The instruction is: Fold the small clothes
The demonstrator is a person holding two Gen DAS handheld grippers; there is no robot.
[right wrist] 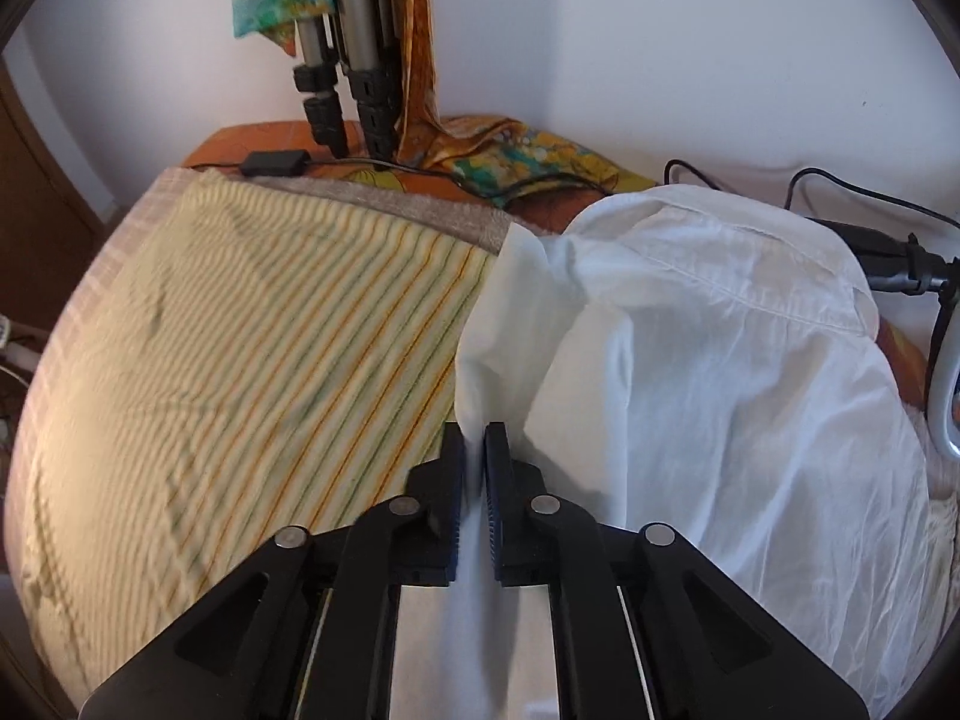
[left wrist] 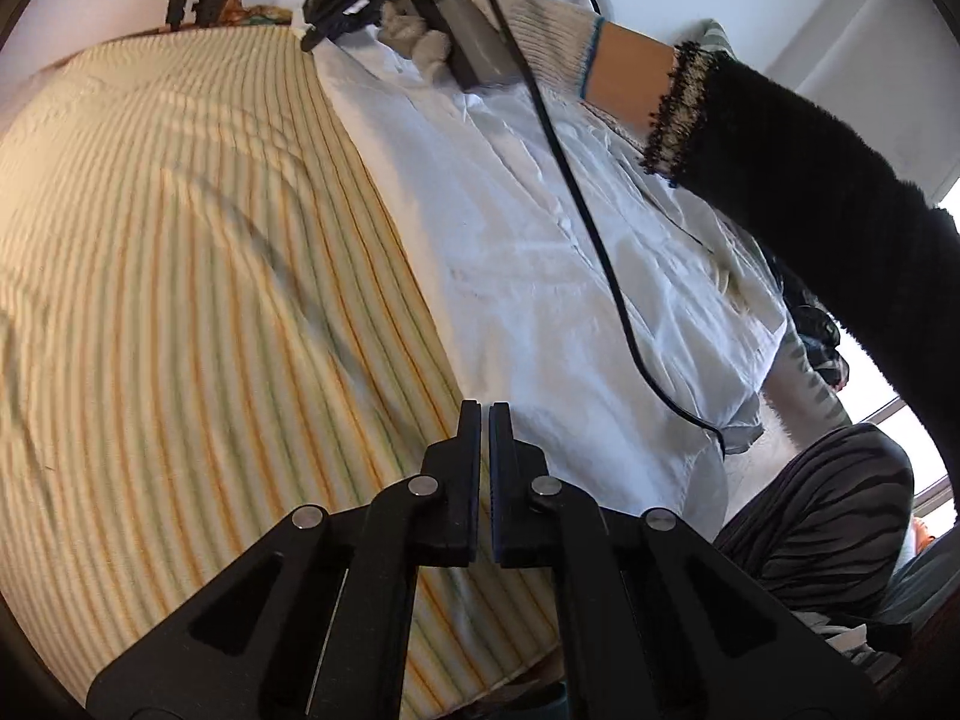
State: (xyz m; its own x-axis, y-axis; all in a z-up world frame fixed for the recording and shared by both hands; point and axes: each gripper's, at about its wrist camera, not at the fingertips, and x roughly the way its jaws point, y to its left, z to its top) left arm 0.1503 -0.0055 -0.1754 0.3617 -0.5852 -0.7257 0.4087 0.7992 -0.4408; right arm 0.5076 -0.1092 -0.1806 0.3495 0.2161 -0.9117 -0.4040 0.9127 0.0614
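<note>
A white button shirt (left wrist: 540,252) lies on a yellow striped sheet (left wrist: 180,252). My left gripper (left wrist: 485,414) is shut, with no cloth between its fingers, just above the shirt's near edge. In its view the gloved hand holds the right gripper (left wrist: 336,12) at the shirt's far end. In the right wrist view my right gripper (right wrist: 474,438) is shut on a fold of the white shirt (right wrist: 690,360). The cloth runs between the fingers and is lifted off the striped sheet (right wrist: 240,330).
Tripod legs (right wrist: 348,60) and a colourful cloth (right wrist: 528,156) stand at the head of the bed by the wall. A black adapter (right wrist: 273,163) and cables lie there. A black cable (left wrist: 576,192) crosses the shirt. Dark striped clothing (left wrist: 828,516) lies at the right.
</note>
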